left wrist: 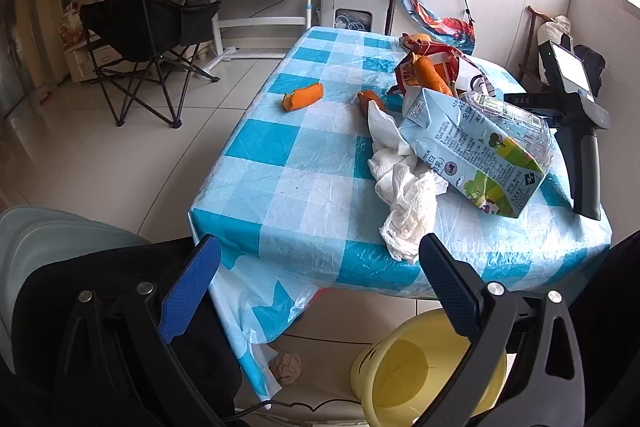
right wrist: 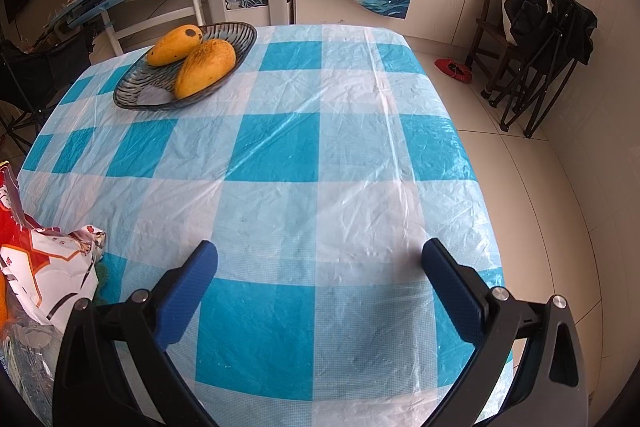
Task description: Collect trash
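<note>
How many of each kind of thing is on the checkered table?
Carrot pieces: 3
Mangoes: 2
Milk carton: 1
Clear plastic bottle: 1
Crumpled tissue: 1
Red-and-white snack bag: 1
Glass dish: 1
Total: 10

Left hand-held gripper point(left wrist: 320, 255) spread wide (empty), right hand-held gripper point(right wrist: 320, 261) likewise

tablecloth point(right wrist: 320, 155): thin shiny plastic, wrinkled
tissue point(left wrist: 404, 195): soft white paper, crumpled
carton point(left wrist: 476, 155): smooth printed card
bottle point(left wrist: 508, 119): clear crinkly plastic
bowl point(right wrist: 132, 95): dark ribbed glass
bucket point(left wrist: 420, 367): smooth yellow plastic
</note>
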Demonstrator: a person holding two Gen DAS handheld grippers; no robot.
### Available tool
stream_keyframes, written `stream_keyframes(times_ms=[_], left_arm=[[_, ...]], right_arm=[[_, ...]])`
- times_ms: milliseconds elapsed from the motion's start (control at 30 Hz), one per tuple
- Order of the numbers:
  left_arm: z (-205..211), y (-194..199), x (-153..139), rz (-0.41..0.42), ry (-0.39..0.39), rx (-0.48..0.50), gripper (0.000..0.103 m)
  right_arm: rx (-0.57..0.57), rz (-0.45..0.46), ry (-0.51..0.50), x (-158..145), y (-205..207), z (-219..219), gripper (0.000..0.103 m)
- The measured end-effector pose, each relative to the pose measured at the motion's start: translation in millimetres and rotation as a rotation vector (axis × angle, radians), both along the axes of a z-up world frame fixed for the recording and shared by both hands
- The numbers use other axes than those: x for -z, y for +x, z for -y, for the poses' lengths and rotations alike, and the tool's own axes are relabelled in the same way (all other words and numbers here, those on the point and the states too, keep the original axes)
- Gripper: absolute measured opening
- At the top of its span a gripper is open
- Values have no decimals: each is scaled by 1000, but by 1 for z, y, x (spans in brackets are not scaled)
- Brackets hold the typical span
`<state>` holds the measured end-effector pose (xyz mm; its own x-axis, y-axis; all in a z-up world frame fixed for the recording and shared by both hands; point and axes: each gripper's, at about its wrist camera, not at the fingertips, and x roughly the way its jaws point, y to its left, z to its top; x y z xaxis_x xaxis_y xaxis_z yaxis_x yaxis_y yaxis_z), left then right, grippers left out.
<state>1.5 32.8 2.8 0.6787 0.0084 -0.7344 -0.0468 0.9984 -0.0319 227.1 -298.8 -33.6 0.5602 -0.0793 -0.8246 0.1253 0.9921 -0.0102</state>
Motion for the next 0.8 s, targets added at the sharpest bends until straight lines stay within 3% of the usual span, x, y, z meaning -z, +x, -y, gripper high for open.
stream_keyframes(times_ms=[300,800], left_arm=[[-6,4,3,-13,-56,-15,96],[5,-2,-5,13,-38,15,96]], right_arm=[[0,0,0,0,-1,0,98],[0,0,0,0,0,0,98]])
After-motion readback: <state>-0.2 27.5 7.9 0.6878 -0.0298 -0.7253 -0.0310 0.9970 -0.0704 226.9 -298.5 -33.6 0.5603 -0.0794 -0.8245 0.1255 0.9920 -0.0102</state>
